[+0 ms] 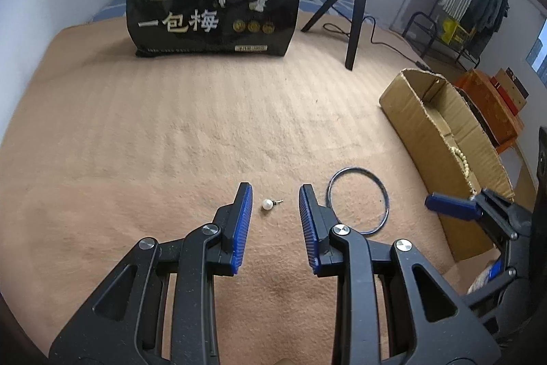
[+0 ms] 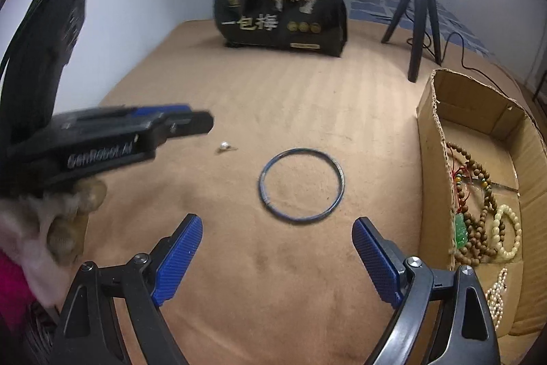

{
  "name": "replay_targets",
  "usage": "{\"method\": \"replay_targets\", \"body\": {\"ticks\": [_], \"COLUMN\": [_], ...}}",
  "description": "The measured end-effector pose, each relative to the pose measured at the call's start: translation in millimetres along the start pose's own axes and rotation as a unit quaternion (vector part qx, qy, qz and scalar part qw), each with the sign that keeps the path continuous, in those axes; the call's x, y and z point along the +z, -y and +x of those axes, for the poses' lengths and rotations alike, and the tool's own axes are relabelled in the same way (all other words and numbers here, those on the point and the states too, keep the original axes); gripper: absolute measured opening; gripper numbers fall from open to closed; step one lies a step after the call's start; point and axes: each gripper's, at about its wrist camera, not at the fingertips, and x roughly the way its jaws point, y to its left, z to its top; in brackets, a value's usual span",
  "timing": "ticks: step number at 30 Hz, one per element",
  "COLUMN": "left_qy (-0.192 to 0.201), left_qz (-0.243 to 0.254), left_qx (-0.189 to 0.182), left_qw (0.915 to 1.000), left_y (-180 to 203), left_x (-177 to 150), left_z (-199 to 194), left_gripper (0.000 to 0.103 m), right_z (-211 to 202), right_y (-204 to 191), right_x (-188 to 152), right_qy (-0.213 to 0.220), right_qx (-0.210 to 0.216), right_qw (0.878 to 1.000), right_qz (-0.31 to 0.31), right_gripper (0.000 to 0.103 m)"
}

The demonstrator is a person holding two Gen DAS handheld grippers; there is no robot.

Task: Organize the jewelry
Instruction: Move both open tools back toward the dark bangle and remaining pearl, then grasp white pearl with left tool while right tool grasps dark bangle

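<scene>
A pearl stud earring (image 1: 268, 204) lies on the tan blanket between the blue fingers of my left gripper (image 1: 275, 187), which stands narrowly open and does not touch it. In the right wrist view the stud (image 2: 224, 146) is small, just past the left gripper (image 2: 201, 122). A thin dark-blue bangle (image 2: 261, 185) lies flat just ahead of my right gripper (image 2: 277, 219), whose jaws stand wide open and empty. The bangle (image 1: 357, 168) also sits right of the left fingers. A cardboard box (image 2: 432, 159) at the right holds bead necklaces, a green pendant and pearl strands.
A black snack bag (image 1: 212, 9) stands at the far side, and a ring-light tripod (image 1: 352, 23) with its cable is to its right. The cardboard box (image 1: 410, 105) borders the right edge, with an orange box (image 1: 489, 105) behind it. A person's hand (image 2: 71, 221) holds the left gripper.
</scene>
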Motion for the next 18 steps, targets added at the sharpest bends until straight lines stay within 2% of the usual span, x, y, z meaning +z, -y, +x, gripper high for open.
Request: {"method": "replay_targets", "body": {"ticks": [4, 11, 18], "left_qy": [-0.014, -0.018, -0.024], "left_qz": [0.011, 0.006, 0.009], "left_qx": [0.006, 0.002, -0.002], "left_qw": [0.9998, 0.9998, 0.9997], "left_y": [-1.1, -8.1, -6.5], "left_x": [-3.2, -4.6, -5.5], "left_z": [10.4, 13.3, 19.9], "left_gripper": [0.028, 0.028, 0.028], "right_z": [7.8, 16.8, 18.4], "right_y": [0.9, -14.3, -22.5], "right_x": [2.3, 11.2, 9.3], "right_qy": [0.003, 0.002, 0.001], "right_qx": [-0.022, -0.027, -0.039], "right_qw": [1.000, 0.998, 0.999], "right_qz": [-0.012, -0.057, -0.012], "right_gripper": [0.092, 0.089, 0.088]}}
